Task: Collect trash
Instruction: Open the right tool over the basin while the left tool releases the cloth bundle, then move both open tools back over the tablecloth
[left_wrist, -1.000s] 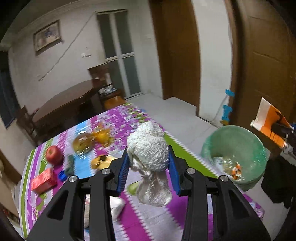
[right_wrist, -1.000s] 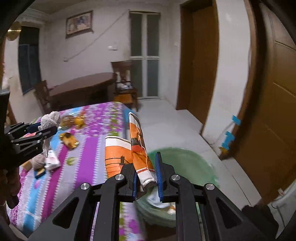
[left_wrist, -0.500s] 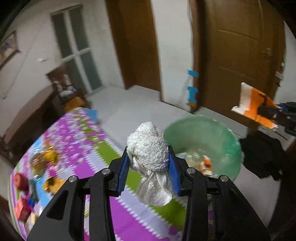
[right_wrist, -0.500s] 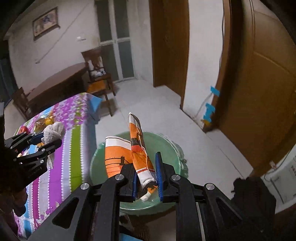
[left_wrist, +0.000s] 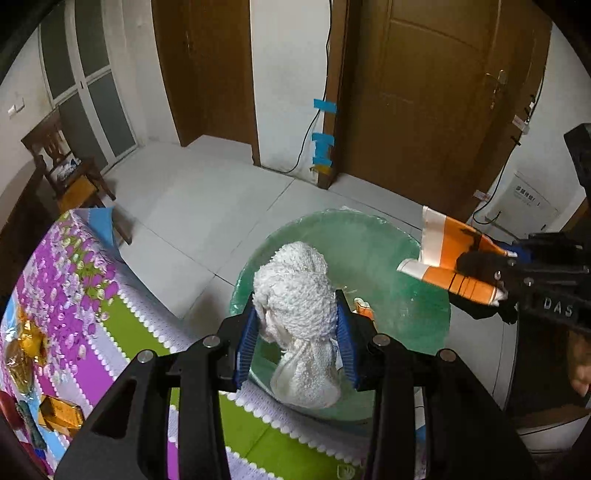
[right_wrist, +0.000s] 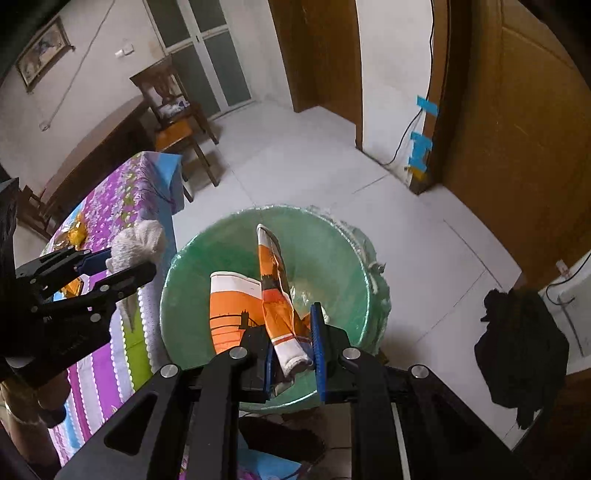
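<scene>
Both loads now hang over the bin

We see the left gripper (left_wrist: 297, 339) swing its white rag (left_wrist: 295, 299) off the table's edge to above the green bin (left_wrist: 369, 240); the right gripper (right_wrist: 291, 354) carries the orange-and-white wrapper (right_wrist: 240, 310) over the bin's mouth, and the jaws stand slightly wider.

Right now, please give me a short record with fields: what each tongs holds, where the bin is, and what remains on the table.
left tongs: shut on white cloth wad, above the bin's near edge
right tongs: shut on orange-white wrapper, over the bin
bin: green, on the floor beside the table, some trash already inside
table: striped cloth; gold wrappers lie there
</scene>
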